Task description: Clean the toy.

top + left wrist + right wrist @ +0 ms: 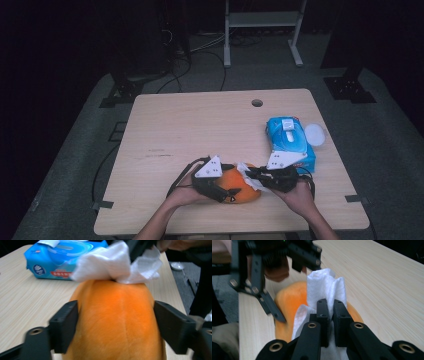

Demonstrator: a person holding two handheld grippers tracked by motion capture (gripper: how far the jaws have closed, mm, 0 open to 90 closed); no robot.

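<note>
Wiping step. Left gripper [116,322] clamps the orange plush toy [115,320] between its jaws, pinning it to the table [200,125]. Right gripper [331,312] pinches the white wipe [324,287], resting on the toy's far end. Keep clamp firm; stroke lightly along the fur.

Left gripper clamped around an orange plush toy

The left gripper [115,325] holds the orange plush toy [115,320] between its two black jaws, one on each flank. A crumpled white wipe [112,263] rests on the toy's far end, with a blue wipes pack [50,261] behind on the wooden table [22,302].
</note>
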